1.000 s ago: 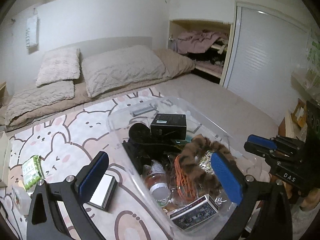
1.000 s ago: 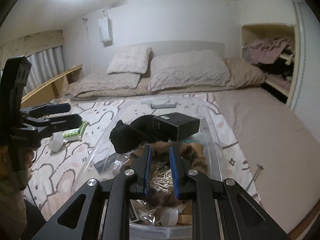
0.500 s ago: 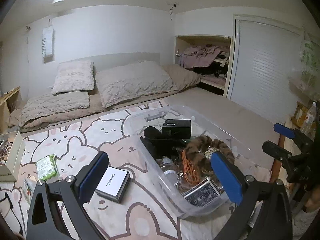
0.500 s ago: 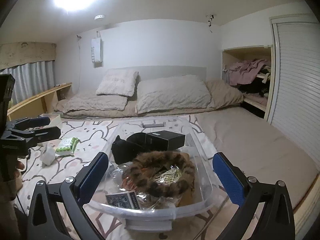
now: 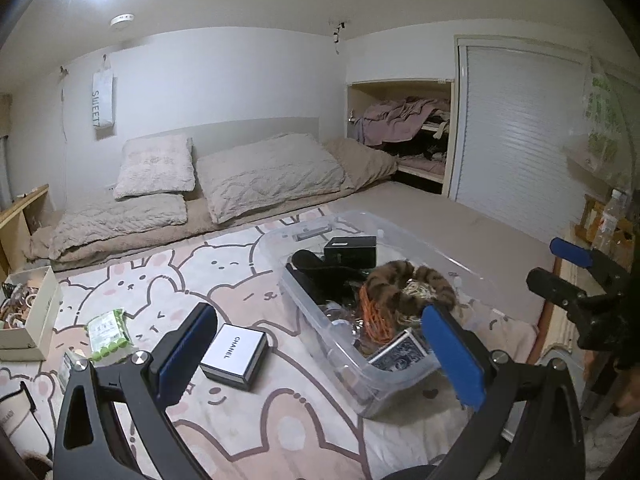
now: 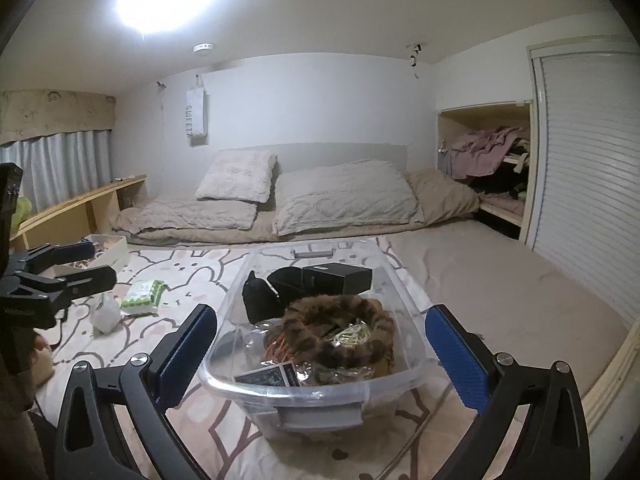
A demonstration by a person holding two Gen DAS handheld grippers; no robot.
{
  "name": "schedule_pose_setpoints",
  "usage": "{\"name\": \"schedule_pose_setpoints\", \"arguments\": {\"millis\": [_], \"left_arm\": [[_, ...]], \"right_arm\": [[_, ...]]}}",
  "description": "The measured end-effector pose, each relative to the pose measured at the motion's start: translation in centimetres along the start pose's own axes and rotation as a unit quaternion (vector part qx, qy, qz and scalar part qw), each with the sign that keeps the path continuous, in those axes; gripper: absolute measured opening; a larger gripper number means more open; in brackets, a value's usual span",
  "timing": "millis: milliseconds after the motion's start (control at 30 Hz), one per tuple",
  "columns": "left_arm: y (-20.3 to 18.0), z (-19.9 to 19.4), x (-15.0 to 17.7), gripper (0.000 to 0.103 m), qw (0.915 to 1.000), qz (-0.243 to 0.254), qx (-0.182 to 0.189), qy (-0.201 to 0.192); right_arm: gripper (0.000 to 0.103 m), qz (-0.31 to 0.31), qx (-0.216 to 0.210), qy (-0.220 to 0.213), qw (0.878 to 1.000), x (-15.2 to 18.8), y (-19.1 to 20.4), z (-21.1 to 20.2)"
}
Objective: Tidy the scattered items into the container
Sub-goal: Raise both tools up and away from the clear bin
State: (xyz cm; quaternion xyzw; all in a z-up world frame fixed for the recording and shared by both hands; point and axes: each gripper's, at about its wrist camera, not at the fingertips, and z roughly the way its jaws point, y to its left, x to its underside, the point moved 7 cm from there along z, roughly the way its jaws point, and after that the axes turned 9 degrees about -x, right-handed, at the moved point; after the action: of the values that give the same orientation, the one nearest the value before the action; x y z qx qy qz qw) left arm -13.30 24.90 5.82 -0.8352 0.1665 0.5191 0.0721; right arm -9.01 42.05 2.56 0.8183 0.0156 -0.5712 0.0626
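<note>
The clear container (image 6: 320,384) sits on the patterned blanket (image 5: 240,432), straight ahead of the right gripper (image 6: 320,352), whose jaws stand wide and empty. The left gripper (image 5: 320,354), also spread wide with nothing between its fingers, has the container ahead to its right and a white Chanel box (image 5: 234,352) lying on the blanket just beyond its left finger.

"CHANEL" on the white box (image 5: 234,354) — "SWEET" on the wall bag (image 5: 103,101)
</note>
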Motion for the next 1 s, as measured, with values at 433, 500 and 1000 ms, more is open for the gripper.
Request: {"name": "schedule_pose_setpoints", "arguments": {"millis": [433,500,1000], "left_arm": [[0.4,-3.0,1.3,0.103,0.9997,-0.021,0.005,-0.012],[0.7,-3.4,1.5,0.103,0.9996,-0.024,0.004,-0.014],[4.5,-4.8,2.8,0.103,0.9985,-0.048,-0.017,-0.021]], "right_arm": [[0.103,-0.006,0.006,-0.014,1.000,0.4,1.3,-2.4],[0.103,-0.010,0.006,-0.014,1.000,0.5,1.9,-2.6],[0.103,-0.011,0.002,-0.021,1.000,0.8,3.8,-2.7]]}}
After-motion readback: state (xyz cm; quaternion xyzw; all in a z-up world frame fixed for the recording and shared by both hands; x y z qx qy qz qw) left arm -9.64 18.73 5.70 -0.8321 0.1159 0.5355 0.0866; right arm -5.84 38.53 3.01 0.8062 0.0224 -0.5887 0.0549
